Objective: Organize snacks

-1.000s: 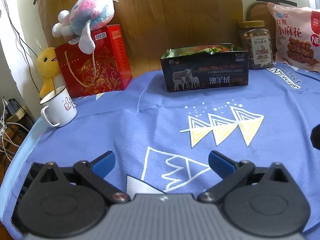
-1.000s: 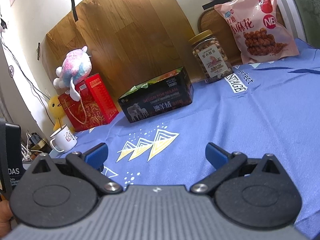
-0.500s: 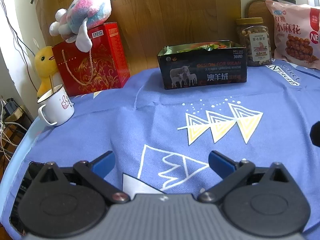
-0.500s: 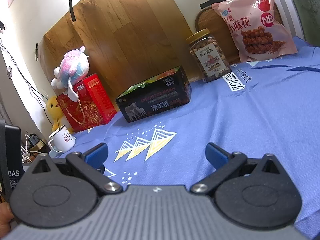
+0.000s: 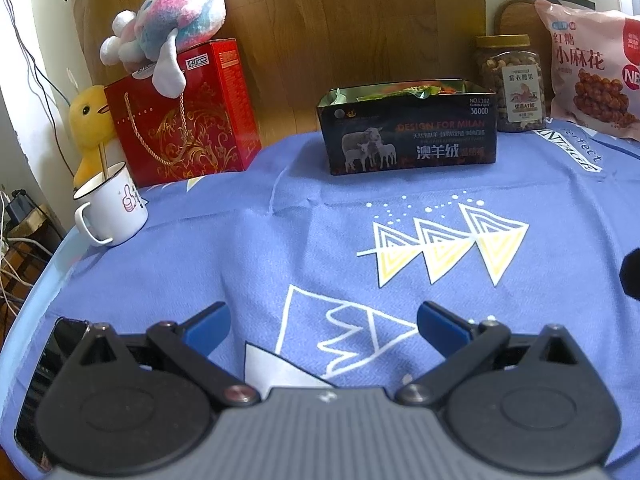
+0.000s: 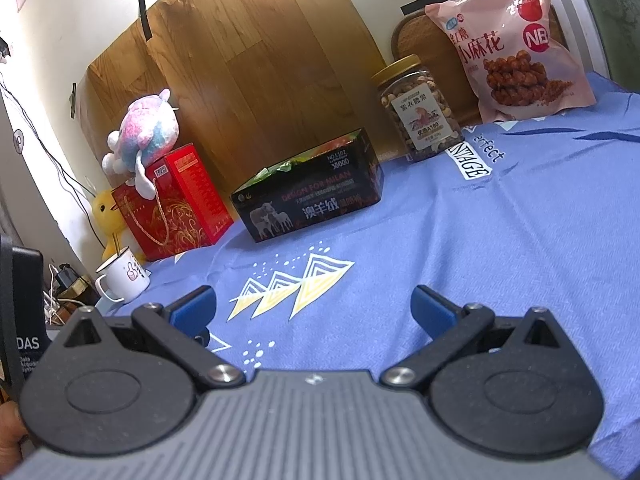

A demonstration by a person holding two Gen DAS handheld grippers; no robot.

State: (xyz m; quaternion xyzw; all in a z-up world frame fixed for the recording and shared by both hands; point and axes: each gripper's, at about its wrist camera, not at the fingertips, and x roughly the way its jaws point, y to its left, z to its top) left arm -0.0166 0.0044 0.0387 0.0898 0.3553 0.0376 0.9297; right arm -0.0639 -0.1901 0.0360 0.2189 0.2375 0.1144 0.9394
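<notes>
A black open-top box (image 5: 410, 132) (image 6: 310, 196) with green and orange snack packets inside stands at the back of the blue cloth. To its right are a clear nut jar with a gold lid (image 5: 510, 84) (image 6: 416, 108) and a pink snack bag (image 5: 592, 68) (image 6: 508, 44) leaning on the wall. My left gripper (image 5: 322, 326) is open and empty, low over the cloth's near side. The right gripper (image 6: 314, 306) is open too, holding nothing, well short of the box.
At the back left stand a red gift box (image 5: 184, 116) topped by a pink plush toy (image 5: 172, 28), a yellow duck toy (image 5: 90, 120) and a white mug (image 5: 110, 208). A dark phone (image 5: 48, 364) lies at the cloth's near left edge. A wooden board (image 6: 248, 52) backs the table.
Both grippers stay open. The left view has tilted slightly, so the box and jar sit lower in frame. The right gripper's view has shifted a little to the left.
</notes>
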